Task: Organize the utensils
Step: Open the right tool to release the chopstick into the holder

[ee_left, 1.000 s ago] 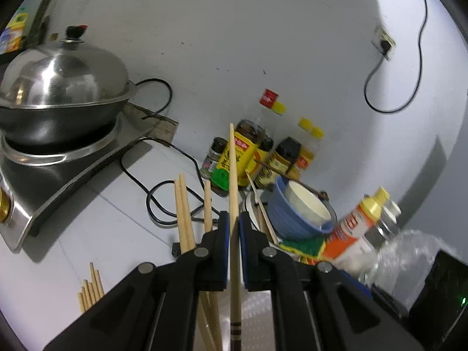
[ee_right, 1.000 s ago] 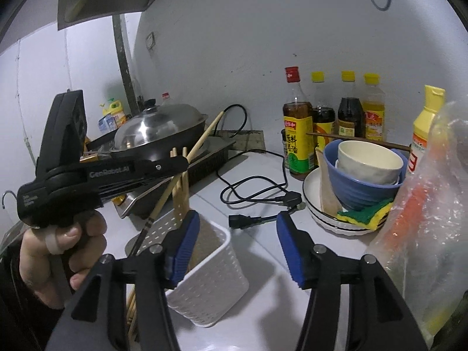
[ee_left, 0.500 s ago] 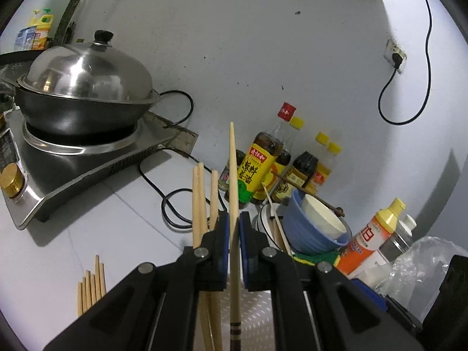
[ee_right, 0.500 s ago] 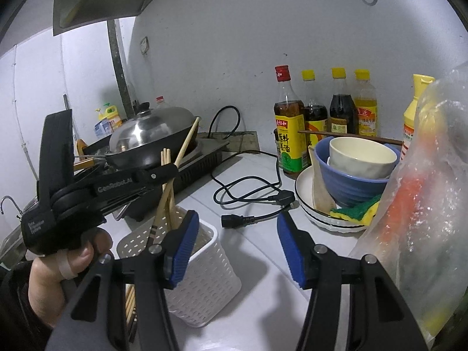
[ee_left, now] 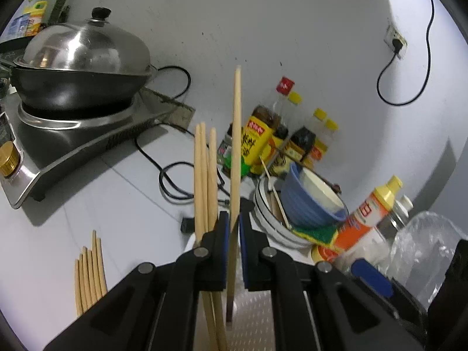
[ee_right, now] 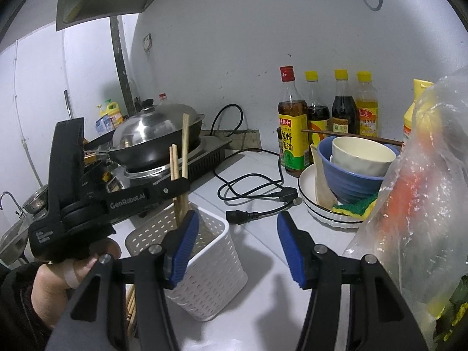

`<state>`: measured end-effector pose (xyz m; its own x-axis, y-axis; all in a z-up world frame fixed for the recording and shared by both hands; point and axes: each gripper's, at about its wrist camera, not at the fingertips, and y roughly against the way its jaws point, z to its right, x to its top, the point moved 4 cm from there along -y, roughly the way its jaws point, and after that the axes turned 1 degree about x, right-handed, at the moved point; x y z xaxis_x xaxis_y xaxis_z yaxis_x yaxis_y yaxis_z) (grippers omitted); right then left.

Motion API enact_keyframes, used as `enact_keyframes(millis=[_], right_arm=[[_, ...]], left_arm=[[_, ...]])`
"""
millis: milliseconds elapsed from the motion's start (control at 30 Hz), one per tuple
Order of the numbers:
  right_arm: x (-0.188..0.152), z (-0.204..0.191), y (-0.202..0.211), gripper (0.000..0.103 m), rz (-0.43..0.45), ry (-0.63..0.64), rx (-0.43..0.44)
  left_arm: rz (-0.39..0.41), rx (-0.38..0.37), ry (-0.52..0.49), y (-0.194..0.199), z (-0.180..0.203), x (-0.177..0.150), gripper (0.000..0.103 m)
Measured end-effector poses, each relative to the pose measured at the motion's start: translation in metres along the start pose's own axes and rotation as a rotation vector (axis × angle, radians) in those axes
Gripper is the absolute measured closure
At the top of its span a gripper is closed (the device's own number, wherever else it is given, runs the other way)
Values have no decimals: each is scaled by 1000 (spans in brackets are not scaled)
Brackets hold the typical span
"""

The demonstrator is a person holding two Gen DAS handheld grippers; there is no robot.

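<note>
Left gripper fingers clamp one upright chopstick over the white basket; right gripper fingers spread apart, empty

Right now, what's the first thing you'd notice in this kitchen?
The left gripper pinches one long wooden chopstick upright over the white basket, where a few more chopsticks already stand. Behind, a shiny pot lid gleams on the stove; the right gripper waits wide open, near the basket.
</note>
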<state>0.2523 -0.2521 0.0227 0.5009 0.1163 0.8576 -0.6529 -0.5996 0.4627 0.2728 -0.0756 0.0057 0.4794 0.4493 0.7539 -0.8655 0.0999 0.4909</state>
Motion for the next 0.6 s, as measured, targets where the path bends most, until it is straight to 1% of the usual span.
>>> enact_keyframes(millis=[67, 133, 167, 233, 333, 433, 600], right_arm=[[0, -1, 1, 49, -2, 1, -4], [-1, -2, 2, 49, -4, 1, -10], [-2, -2, 2, 49, -7, 1, -14], [-3, -3, 2, 49, -10, 2, -24], [-5, -5, 3, 49, -17, -4, -38], [-7, -7, 4, 49, -23, -8, -51], [-9, -18, 10, 49, -27, -6, -66]], left_arm=[[-19, -13, -9, 3, -1, -2, 88], [-25, -40, -18, 8, 0, -3, 76], [-23, -45, -28, 12, 1, -3, 73], [-12, -44, -48, 21, 3, -3, 58], [-12, -61, -70, 32, 4, -3, 53], [-14, -85, -84, 44, 3, -5, 52], [5, -100, -91, 64, -3, -4, 49]])
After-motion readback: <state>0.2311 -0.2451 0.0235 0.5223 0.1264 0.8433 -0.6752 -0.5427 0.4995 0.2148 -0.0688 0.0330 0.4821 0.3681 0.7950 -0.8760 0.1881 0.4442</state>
